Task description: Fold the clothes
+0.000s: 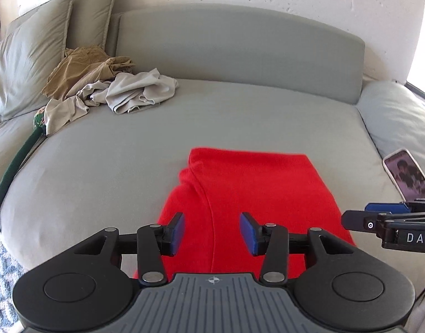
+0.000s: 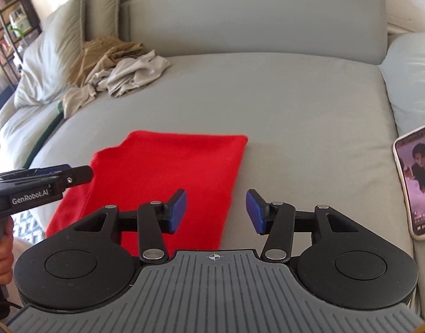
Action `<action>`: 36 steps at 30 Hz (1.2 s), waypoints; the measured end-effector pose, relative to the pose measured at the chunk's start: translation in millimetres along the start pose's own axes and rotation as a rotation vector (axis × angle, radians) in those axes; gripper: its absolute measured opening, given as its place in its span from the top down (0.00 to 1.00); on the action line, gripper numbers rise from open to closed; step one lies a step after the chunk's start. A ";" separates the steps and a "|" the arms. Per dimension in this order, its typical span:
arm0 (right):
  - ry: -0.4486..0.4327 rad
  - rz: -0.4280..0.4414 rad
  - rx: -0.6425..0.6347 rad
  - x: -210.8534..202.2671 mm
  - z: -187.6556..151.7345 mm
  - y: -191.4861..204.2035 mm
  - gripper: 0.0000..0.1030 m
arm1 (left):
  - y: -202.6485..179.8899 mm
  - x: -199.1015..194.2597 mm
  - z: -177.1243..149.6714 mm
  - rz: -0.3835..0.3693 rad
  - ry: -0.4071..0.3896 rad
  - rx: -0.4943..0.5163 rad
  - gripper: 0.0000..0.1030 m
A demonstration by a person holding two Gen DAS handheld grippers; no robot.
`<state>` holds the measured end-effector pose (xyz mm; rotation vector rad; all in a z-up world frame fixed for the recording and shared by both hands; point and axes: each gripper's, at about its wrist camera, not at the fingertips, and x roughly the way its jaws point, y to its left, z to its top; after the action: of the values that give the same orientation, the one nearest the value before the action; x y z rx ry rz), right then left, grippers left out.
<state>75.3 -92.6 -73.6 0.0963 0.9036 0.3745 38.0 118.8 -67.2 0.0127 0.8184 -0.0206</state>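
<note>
A red garment (image 1: 254, 194) lies folded flat on the grey sofa seat (image 1: 129, 144), near its front edge; it also shows in the right wrist view (image 2: 168, 172). My left gripper (image 1: 212, 233) is open and empty, hovering just above the garment's near part. My right gripper (image 2: 216, 212) is open and empty, over the garment's right edge. Each gripper shows in the other's view: the right one (image 1: 379, 222) at the right, the left one (image 2: 59, 177) at the left. A pile of crumpled tan and beige clothes (image 1: 101, 86) lies at the back left of the seat (image 2: 118, 66).
A phone (image 2: 416, 180) with a lit screen lies on the seat's right side, also in the left wrist view (image 1: 408, 173). Grey pillows (image 1: 32, 55) lean at the left, a cushion (image 1: 395, 116) at the right. A green strap (image 1: 15, 166) lies along the left seam. A patterned rug (image 1: 1, 272) covers the floor.
</note>
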 end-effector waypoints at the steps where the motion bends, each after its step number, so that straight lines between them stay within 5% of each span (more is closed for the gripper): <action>1: 0.007 0.016 -0.008 -5.4 -8.0 4.4 0.49 | -3.2 -3.1 -8.7 0.010 0.018 0.011 0.58; 8: 0.019 0.052 -0.133 -22.7 -56.7 41.0 0.50 | -18.3 -9.4 -55.7 0.070 0.072 -0.008 0.58; 19: 0.131 0.048 -0.165 -21.5 -83.6 39.9 0.49 | -8.0 -7.0 -71.4 0.128 0.218 -0.030 0.59; 23: 0.147 0.076 -0.069 -43.2 -81.6 21.0 0.42 | 8.6 -25.4 -66.6 0.076 0.177 -0.094 0.53; 28: 0.081 0.195 0.172 -62.2 -73.7 -22.7 0.24 | 56.5 -34.6 -55.6 0.013 0.096 -0.342 0.31; 36: 0.091 0.306 0.416 -50.2 -77.8 -52.9 0.24 | 76.6 -15.4 -50.1 -0.052 0.094 -0.481 0.24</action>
<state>1.0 -165.6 -96.8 0.6093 1.0503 0.4724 -7.3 196.5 -89.9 -0.4644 0.9010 0.1285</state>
